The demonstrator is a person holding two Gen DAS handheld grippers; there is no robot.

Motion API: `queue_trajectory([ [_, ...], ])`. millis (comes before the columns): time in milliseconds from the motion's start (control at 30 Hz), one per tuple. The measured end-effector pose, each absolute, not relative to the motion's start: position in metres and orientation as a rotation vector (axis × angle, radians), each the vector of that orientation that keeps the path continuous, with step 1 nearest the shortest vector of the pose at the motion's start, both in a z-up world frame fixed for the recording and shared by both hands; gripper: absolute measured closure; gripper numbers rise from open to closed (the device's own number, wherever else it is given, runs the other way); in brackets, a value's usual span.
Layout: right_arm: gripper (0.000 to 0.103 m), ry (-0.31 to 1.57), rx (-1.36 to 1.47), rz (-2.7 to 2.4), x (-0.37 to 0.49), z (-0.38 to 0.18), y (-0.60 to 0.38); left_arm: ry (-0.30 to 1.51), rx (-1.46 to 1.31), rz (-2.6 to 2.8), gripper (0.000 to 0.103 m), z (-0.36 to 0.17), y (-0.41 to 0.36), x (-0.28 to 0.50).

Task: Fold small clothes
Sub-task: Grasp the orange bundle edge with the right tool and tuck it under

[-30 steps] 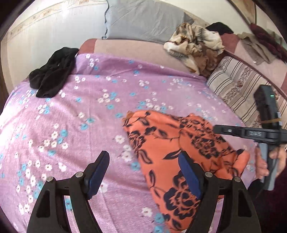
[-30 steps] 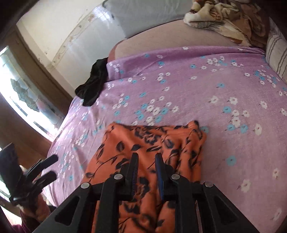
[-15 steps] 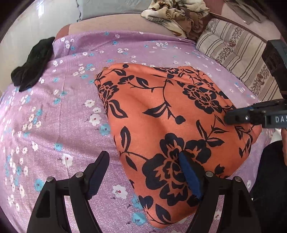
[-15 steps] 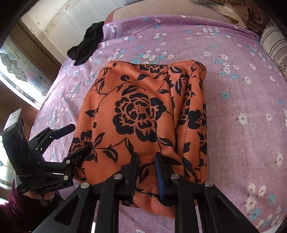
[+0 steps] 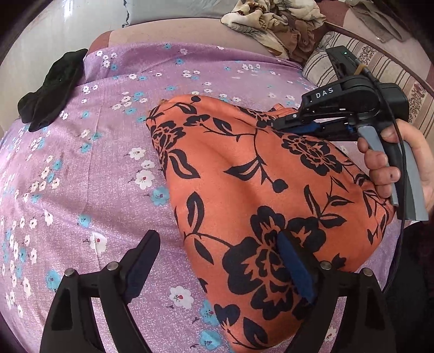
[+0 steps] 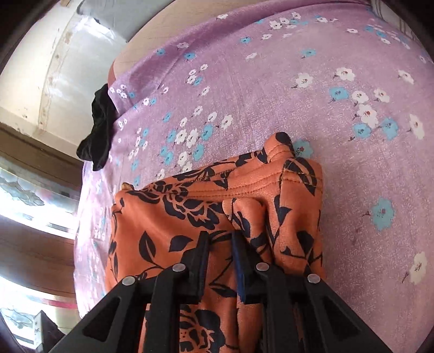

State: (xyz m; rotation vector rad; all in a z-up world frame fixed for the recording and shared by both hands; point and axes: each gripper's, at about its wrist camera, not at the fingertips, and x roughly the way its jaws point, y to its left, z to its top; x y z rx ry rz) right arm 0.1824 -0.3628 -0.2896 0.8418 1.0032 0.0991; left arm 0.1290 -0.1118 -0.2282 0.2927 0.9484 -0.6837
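An orange garment with a black flower print [image 5: 244, 173] lies on the purple flowered bedsheet [image 5: 89, 173]. It also fills the lower middle of the right wrist view [image 6: 168, 217]. My left gripper [image 5: 217, 260] is open, low over the garment's near left edge, with its right pad [image 5: 293, 266] over the cloth. My right gripper [image 6: 221, 244] is shut on a fold of the garment near its hemmed far edge. It shows in the left wrist view [image 5: 295, 125] at the garment's far right, held by a hand.
A black garment [image 5: 48, 89] lies at the far left of the bed and shows in the right wrist view [image 6: 99, 127]. A brown and cream crumpled cloth [image 5: 274, 24] and striped cushions [image 5: 379, 65] lie at the back right. A grey pillow [image 5: 173, 10] is behind.
My right gripper has carried its pinched fold from the garment's near edge toward the far edge. The left gripper stays open and has drawn back slightly.
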Motion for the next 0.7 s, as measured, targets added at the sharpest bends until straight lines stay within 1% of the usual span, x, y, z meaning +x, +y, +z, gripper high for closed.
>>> queue_trajectory([
  [33,0.082,1.001,0.834,0.096,0.178,-0.285,-0.362,0.948,0.295,-0.683,0.014,-0.228,-0.112,0.129],
  [200,0.08,0.996,0.705,0.066,0.147,-0.25,-0.343,0.933,0.307,-0.673,0.014,-0.227,-0.112,0.127],
  [400,0.079,1.007,0.53,0.054,0.078,-0.222,-0.312,0.931,0.309,-0.666,0.014,-0.227,-0.111,0.125],
  [533,0.078,1.047,0.49,0.027,0.038,-0.238,-0.297,0.934,0.313,-0.667,0.013,-0.228,-0.111,0.124],
  [633,0.078,0.987,0.498,0.043,0.029,-0.256,-0.299,0.935,0.308,-0.659,0.011,-0.23,-0.11,0.126],
  [700,0.078,0.987,0.584,0.058,0.033,-0.263,-0.309,0.936,0.301,-0.655,0.01,-0.23,-0.109,0.127],
])
